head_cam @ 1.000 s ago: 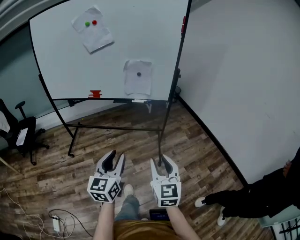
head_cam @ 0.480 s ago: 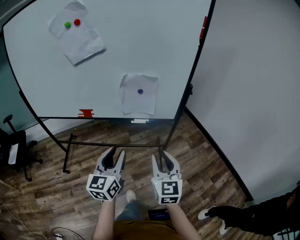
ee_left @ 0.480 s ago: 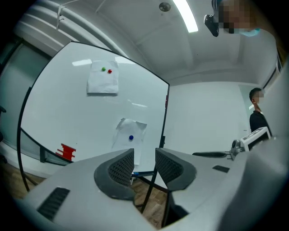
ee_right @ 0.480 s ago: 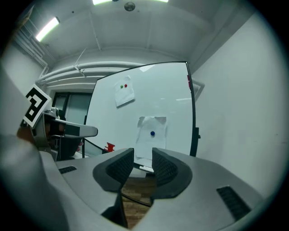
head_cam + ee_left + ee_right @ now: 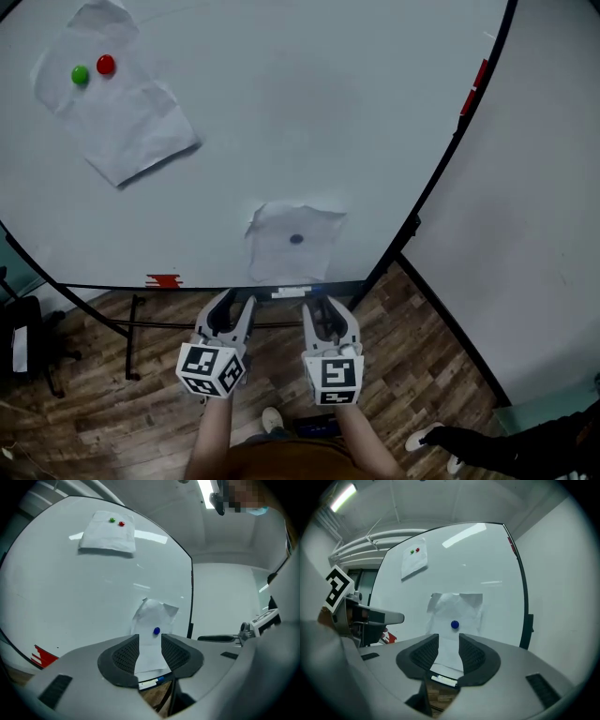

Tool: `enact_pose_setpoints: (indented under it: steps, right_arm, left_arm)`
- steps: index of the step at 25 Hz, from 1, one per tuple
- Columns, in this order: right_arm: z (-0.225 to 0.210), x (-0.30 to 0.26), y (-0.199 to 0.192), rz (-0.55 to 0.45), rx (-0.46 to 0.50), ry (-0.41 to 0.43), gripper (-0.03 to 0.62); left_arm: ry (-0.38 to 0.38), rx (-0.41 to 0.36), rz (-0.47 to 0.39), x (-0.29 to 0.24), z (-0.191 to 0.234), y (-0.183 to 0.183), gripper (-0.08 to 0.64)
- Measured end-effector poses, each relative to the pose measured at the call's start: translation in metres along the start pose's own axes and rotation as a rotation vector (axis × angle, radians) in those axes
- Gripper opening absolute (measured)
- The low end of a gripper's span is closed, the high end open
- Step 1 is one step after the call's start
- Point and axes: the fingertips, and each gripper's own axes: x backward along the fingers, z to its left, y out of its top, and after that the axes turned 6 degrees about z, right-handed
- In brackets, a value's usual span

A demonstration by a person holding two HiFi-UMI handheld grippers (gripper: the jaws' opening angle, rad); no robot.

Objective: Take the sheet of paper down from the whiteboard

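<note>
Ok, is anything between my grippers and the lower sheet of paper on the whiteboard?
Nothing visible. Both the left hand-held gripper and the right hand-held gripper face the lower sheet across open air; only a blue magnet pins it.

My two hand-held grippers, grey and marker-tagged.
Both the left gripper (image 5: 234, 306) and right gripper (image 5: 327, 313) have pale grey shells, dark ribbed pads (image 5: 124, 654) and black-and-white marker cubes (image 5: 211, 369); mustard top (image 5: 286, 461) at six o'clock.

Whiteboard (image 5: 309, 122), lower paper sheet (image 5: 295, 244), upper paper sheet (image 5: 117, 112)
</note>
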Motion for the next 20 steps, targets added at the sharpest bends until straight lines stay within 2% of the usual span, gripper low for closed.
enact_pose_setpoints:
  steps: [6,20]
  right_arm:
    - [-0.009,-0.031,0.002,0.01,-0.004,-0.026,0.144]
    - [-0.016,-0.071,0.006,0.0,-0.011,-0.018,0.152]
  left_arm:
    - [-0.058,0.001,0.022,-0.032,0.011,0.001,0.156]
    - [-0.061,-0.024,0.04,-0.064,0.033,0.008,0.144]
